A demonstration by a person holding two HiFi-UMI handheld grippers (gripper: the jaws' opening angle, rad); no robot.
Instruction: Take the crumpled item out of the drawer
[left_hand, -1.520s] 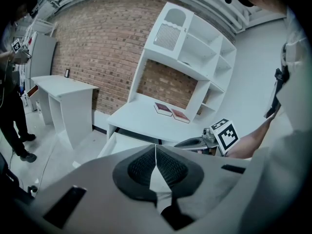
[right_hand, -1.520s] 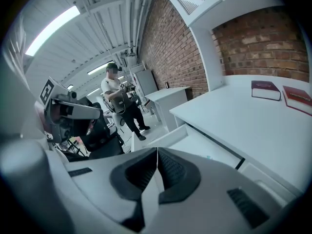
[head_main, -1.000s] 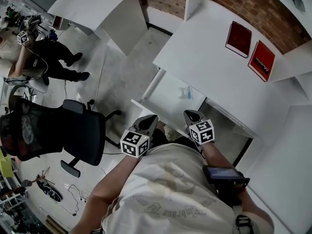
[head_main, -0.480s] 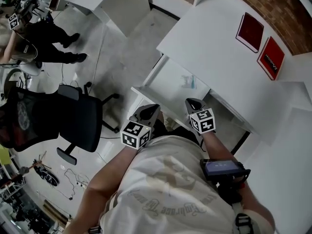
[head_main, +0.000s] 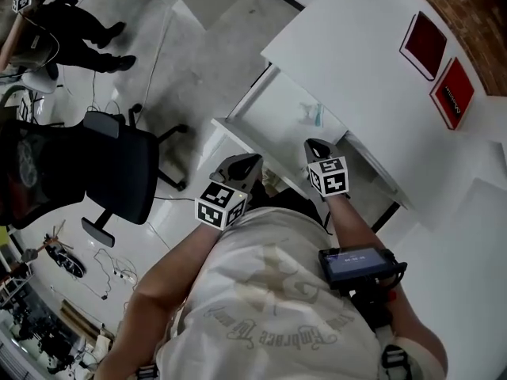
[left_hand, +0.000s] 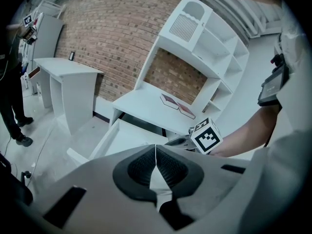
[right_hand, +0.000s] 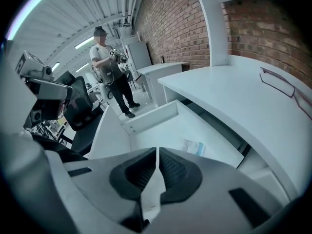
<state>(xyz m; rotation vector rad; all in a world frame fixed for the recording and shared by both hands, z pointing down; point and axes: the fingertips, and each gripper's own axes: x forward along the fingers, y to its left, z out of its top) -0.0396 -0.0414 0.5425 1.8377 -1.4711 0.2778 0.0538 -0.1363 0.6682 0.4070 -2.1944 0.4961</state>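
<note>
Head view: a person stands at a white counter [head_main: 356,54] whose drawer [head_main: 273,125] is pulled out toward them. The crumpled item [head_main: 310,115], pale and small, lies on the drawer floor close to the drawer's back edge, just where the drawer runs under the counter's front edge. Its material cannot be made out; it is possibly thin paper or film. The left gripper [head_main: 249,161] hangs at the drawer's front edge. The right gripper [head_main: 316,146] is over the drawer's right side, near the item but apart from it. Two red books [head_main: 422,42] lie side by side toward the counter's back edge. A black office chair [head_main: 119,172] stands on the floor to the left of the drawer, and a second person [head_main: 87,26] stands well beyond it.

Left gripper view — the fingers [left_hand: 170,167] are pressed together with nothing between them. The open drawer and the right gripper's marker cube [left_hand: 205,135] show ahead.

Right gripper view — the fingers [right_hand: 175,172] likewise meet and hold nothing. The crumpled item rests on the drawer floor ahead of them, untouched.
</note>
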